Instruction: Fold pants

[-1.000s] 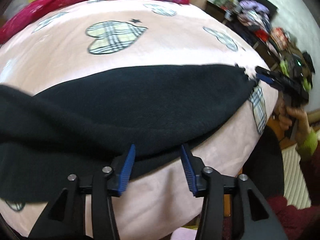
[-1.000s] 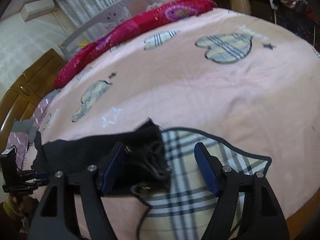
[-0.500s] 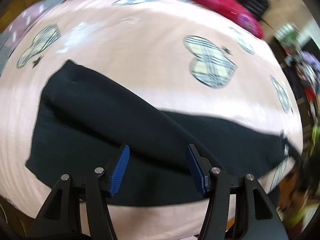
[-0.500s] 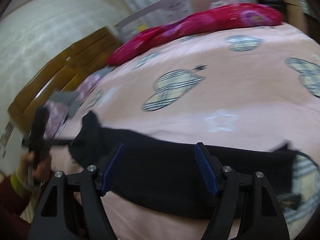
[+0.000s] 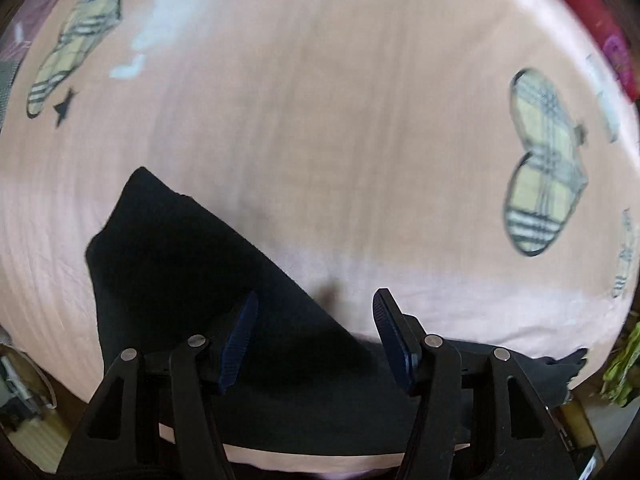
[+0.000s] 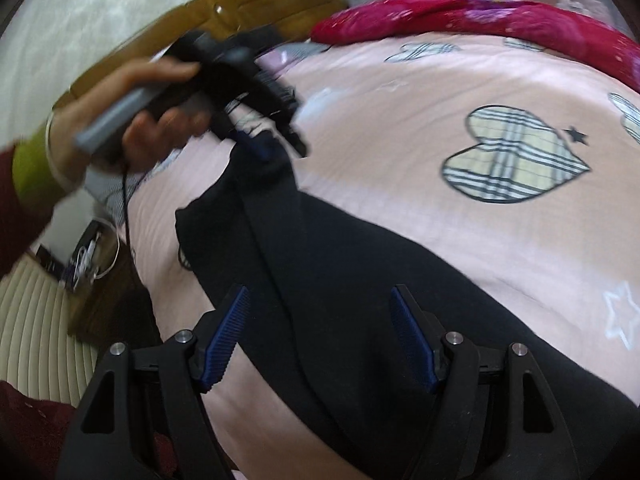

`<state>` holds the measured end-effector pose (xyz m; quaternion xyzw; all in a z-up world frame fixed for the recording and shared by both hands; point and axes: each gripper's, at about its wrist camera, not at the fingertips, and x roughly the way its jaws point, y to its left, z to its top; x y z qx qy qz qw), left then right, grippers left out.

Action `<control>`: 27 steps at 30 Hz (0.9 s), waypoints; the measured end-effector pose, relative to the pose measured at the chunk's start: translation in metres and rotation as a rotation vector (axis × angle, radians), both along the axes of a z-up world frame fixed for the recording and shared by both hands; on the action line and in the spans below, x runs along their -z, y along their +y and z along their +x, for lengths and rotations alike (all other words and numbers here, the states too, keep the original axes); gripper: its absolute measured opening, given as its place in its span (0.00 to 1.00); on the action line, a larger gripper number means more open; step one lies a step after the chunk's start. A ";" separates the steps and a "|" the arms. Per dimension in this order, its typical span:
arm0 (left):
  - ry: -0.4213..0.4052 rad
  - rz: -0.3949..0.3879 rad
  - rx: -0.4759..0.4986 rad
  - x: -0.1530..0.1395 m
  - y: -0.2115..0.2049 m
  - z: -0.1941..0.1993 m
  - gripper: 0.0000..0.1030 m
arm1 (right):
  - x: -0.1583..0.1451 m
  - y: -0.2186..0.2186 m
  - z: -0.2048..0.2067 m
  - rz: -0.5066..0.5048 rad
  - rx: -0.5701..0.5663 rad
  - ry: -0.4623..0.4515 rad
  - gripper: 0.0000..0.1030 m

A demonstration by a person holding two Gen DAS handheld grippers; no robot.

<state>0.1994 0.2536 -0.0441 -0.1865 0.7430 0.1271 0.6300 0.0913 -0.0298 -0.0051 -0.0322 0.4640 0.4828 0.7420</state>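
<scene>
Pants (image 5: 192,280) lay flat on the bed (image 5: 340,120), spreading under and left of the left tool (image 5: 314,340), which was wide open and empty. Right wrist view: pants ran ahead of the right tool (image 6: 320,344), also wide open, empty. Judged step: repositioning between folds. Next move needs a grip on the far end.

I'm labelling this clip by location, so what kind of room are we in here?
Most likely a bedroom. The black pants lie on a bed under a pink blanket with plaid hearts, a red quilt is bunched along its far side, and a wooden headboard stands behind.
</scene>
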 end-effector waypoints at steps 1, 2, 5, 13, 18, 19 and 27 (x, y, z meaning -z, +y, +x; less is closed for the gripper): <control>0.019 0.006 0.003 0.006 0.000 0.002 0.57 | 0.005 0.007 0.000 -0.009 -0.020 0.010 0.71; 0.034 0.016 0.012 0.011 -0.002 0.002 0.52 | 0.008 0.012 0.002 -0.019 -0.034 0.019 0.71; 0.028 0.069 0.082 0.015 -0.009 -0.002 0.29 | 0.019 0.028 0.001 -0.058 -0.086 0.031 0.70; -0.190 0.071 0.101 -0.033 -0.007 -0.051 0.04 | 0.032 0.041 -0.001 -0.100 -0.123 0.015 0.07; -0.393 0.000 -0.031 -0.076 0.009 -0.116 0.04 | 0.010 0.031 -0.006 -0.028 -0.114 -0.014 0.07; -0.429 -0.019 -0.059 -0.079 0.014 -0.127 0.03 | 0.006 0.030 -0.009 -0.025 -0.122 -0.027 0.07; -0.578 -0.109 -0.288 -0.070 0.028 -0.231 0.03 | -0.003 0.039 -0.039 -0.093 -0.202 -0.126 0.07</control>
